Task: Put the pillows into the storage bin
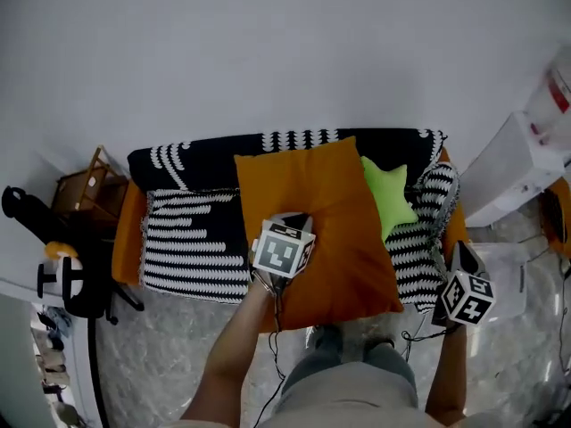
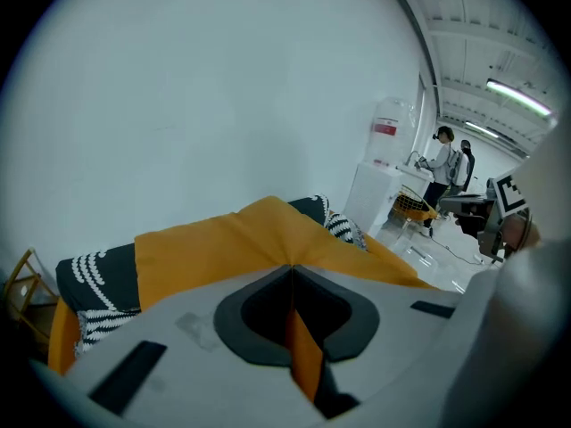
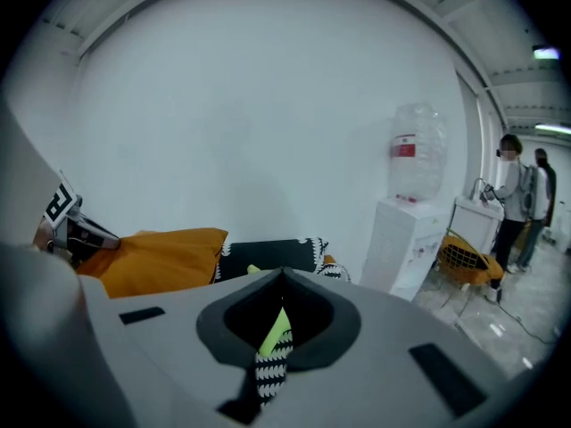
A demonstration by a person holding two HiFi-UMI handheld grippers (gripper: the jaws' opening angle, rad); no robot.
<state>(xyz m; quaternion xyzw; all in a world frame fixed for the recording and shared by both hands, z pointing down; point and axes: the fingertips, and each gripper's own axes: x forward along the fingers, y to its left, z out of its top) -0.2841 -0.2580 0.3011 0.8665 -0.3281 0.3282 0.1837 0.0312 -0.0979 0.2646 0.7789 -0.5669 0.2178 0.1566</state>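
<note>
The left claw (image 2: 292, 273) has its jaws closed on a fold of the orange pillow (image 2: 223, 248), and a strip of orange cloth shows pinched in the seam between them. The rest of the pillow spreads up and away from the claw, creased towards the pinch. Behind it lies a black-and-white patterned cover (image 2: 94, 273), with a wooden frame (image 2: 20, 283) at the far left edge. A plain white wall fills most of the view. To the right stands a white water dispenser (image 2: 375, 199) with its bottle (image 2: 390, 125) on top, a person (image 2: 443, 163) beyond it (too small to tell more).
</note>
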